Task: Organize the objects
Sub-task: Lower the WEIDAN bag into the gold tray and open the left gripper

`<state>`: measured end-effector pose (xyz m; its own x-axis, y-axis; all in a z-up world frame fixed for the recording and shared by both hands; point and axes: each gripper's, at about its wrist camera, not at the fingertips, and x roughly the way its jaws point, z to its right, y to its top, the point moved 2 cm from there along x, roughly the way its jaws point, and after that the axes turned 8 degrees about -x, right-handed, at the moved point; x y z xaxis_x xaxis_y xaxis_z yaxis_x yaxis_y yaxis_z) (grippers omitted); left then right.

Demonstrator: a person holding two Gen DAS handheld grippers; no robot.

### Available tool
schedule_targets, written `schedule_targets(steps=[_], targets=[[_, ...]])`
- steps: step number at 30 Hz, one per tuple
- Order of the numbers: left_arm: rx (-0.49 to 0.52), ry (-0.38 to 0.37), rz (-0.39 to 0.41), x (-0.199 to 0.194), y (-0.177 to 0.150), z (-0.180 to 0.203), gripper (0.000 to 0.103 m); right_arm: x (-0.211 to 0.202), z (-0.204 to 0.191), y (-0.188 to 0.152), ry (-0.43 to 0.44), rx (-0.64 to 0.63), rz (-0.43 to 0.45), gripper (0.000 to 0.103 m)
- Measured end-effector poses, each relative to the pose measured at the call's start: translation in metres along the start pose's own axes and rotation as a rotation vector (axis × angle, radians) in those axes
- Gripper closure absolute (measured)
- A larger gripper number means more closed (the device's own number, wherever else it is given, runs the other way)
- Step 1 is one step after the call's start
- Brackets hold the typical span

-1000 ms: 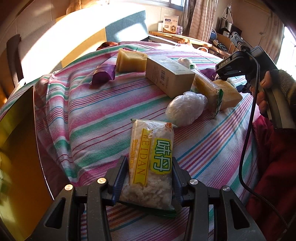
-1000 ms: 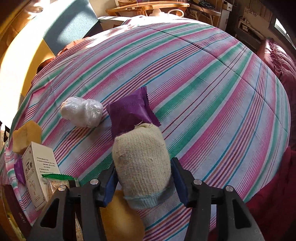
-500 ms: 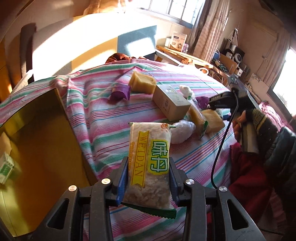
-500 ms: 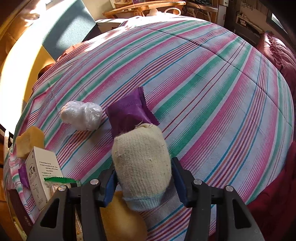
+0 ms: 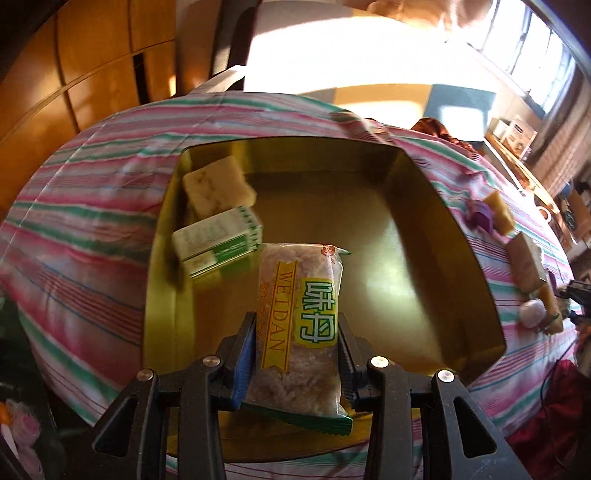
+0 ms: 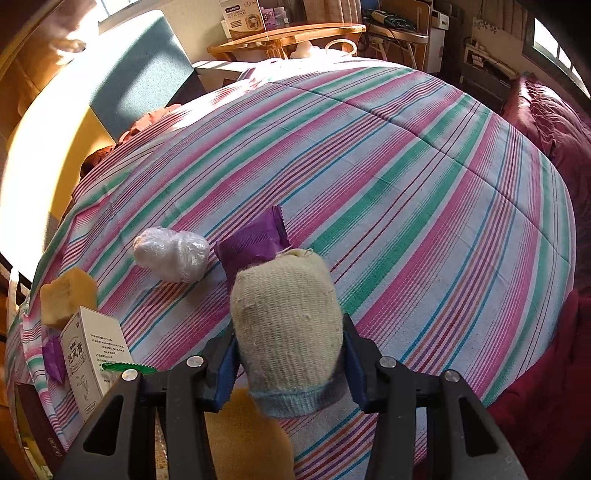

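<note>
While the left gripper (image 5: 297, 360), clamped on the packet (image 5: 299, 325), hung over the box (image 5: 436, 206), release seemed due next; the right gripper (image 6: 290, 363) gripped a sock (image 6: 286, 325) above the bed (image 6: 406, 192).

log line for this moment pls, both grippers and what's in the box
left gripper: shut on WEIDAN packet, over gold box | right gripper: shut on knit sock | box holds: sponge block, green-white carton

We see a home bedroom, striped quilt (image 6: 369, 177) over a bed, wooden wardrobe doors (image 5: 74, 74), curtained window (image 5: 546, 44), cluttered side table (image 6: 288, 31).
</note>
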<state>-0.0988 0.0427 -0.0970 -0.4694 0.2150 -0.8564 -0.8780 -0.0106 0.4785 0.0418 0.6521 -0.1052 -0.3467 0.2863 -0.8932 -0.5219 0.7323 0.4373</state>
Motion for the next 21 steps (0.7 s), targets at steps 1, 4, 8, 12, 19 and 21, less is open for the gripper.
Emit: schedule_targets(steps=[1,4,8,12,19,21], targets=[[-0.018,0.025,-0.009,0.004,0.0,-0.008,0.063,-0.004,0.001,0.001,0.005,0.001,0.024,0.054],[-0.04,0.082,-0.005,0.012,0.001,-0.022,0.062,-0.017,-0.004,0.005,0.027,0.009,0.082,0.054],[-0.028,0.143,0.04,0.011,0.004,-0.026,0.058,-0.041,-0.009,-0.009,0.054,0.009,0.167,0.054],[0.01,0.173,0.104,-0.005,0.005,-0.023,0.058,-0.056,-0.019,-0.005,0.097,-0.03,0.249,0.054],[-0.022,0.174,0.194,-0.039,-0.002,-0.034,0.045,-0.106,-0.07,-0.017,0.18,-0.237,0.408,0.054],[-0.036,0.164,0.2,-0.044,-0.006,-0.038,0.044,-0.117,-0.098,-0.027,0.253,-0.318,0.404,0.054]])
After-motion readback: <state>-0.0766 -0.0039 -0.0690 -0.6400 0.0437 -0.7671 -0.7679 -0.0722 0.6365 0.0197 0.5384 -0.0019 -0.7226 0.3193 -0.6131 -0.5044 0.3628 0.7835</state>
